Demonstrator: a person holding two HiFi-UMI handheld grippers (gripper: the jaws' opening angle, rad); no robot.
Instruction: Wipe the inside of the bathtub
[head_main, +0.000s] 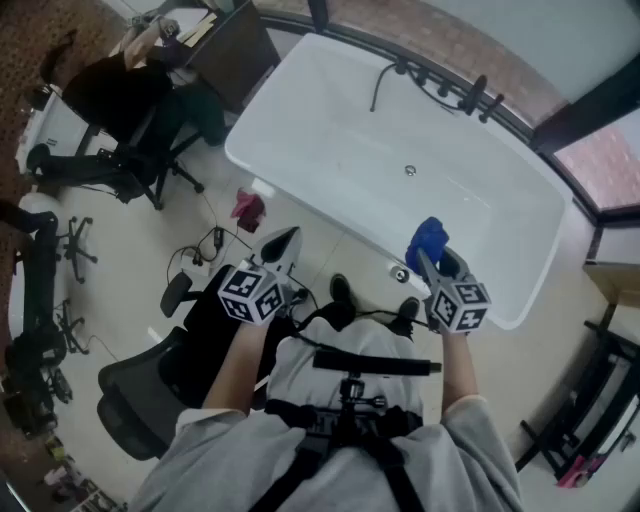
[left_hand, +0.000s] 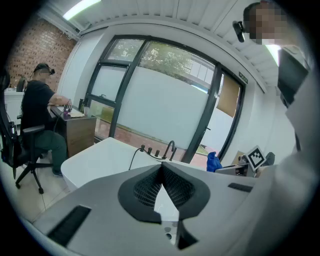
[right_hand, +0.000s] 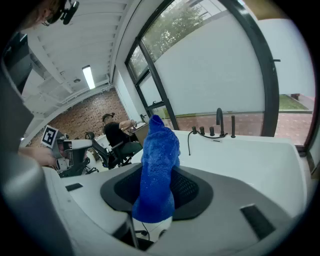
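Bathtub (head_main: 330, 110) is seen in white beyond both claws, with dark taps (head_main: 455, 95) on its far rim. A blue cloth (right_hand: 156, 165) is gripped upright in the right claw (head_main: 432, 262), seen against the tub's near rim at the right. The left claw (head_main: 284, 238) is closed on nothing, over the floor (head_main: 330, 225). A pink bundle (head_main: 247, 207), perhaps a rag, lies on the floor beside the tub.

Fluffy blue cloth (right_hand: 157, 170); glossy white bathtub (head_main: 330, 110)
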